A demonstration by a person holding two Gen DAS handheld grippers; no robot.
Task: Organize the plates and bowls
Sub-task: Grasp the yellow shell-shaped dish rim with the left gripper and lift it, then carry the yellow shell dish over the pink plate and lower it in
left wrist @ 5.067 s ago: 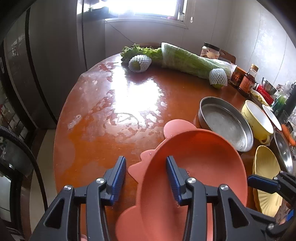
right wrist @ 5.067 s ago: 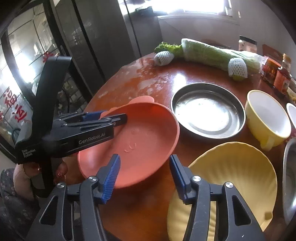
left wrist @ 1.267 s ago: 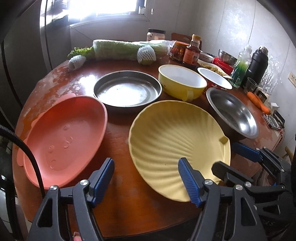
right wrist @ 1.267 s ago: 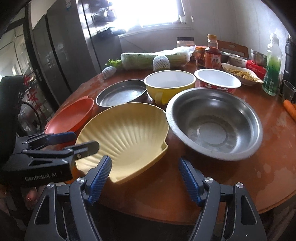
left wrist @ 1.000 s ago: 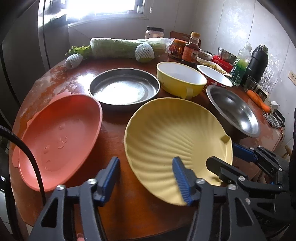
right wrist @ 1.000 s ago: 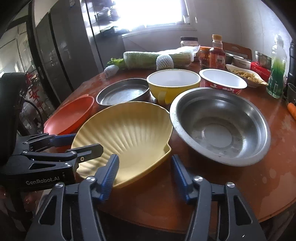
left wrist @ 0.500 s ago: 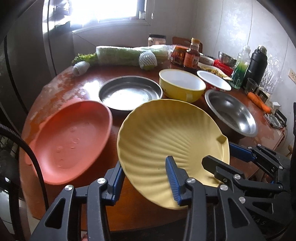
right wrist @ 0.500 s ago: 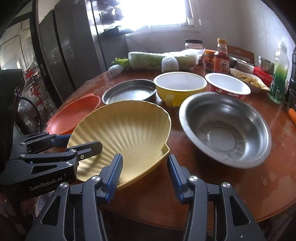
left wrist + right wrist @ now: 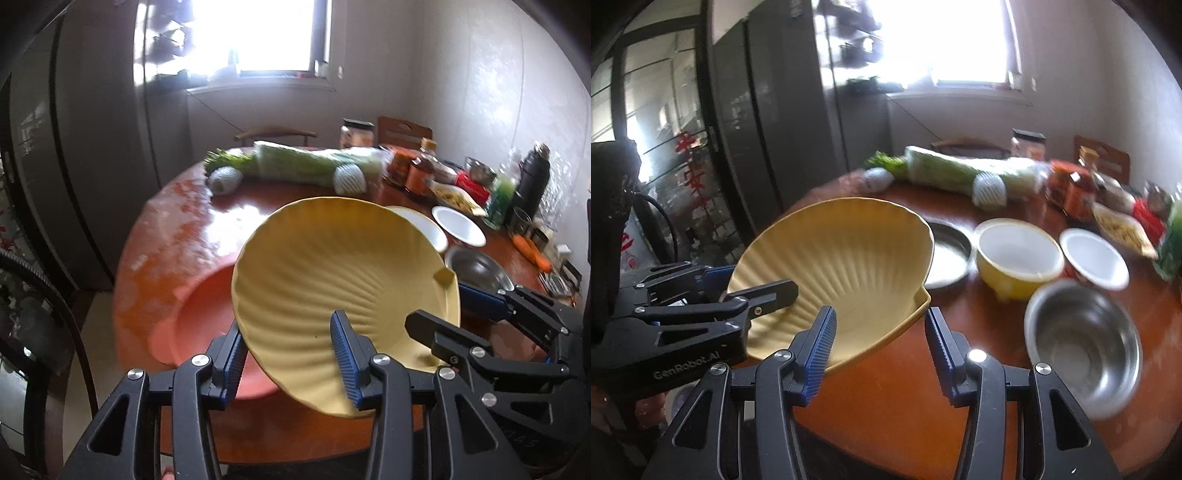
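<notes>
1. The left tool [image 9: 288, 360] is closed on the near rim of the yellow shell plate [image 9: 343, 273], one finger above and one below, which lets it carry the plate clear of the tabletop [image 9: 177, 221].
2. The plate is tilted, far edge raised, above the pink plate [image 9: 199, 314], likely to stack there.
3. The right tool [image 9: 881, 345] is partly open and holds nothing; the shell plate's corner sits between its fingers, seemingly to steady it.
4. The yellow bowl [image 9: 1019, 254] and steel bowl [image 9: 1086, 343] sit on the right.
</notes>
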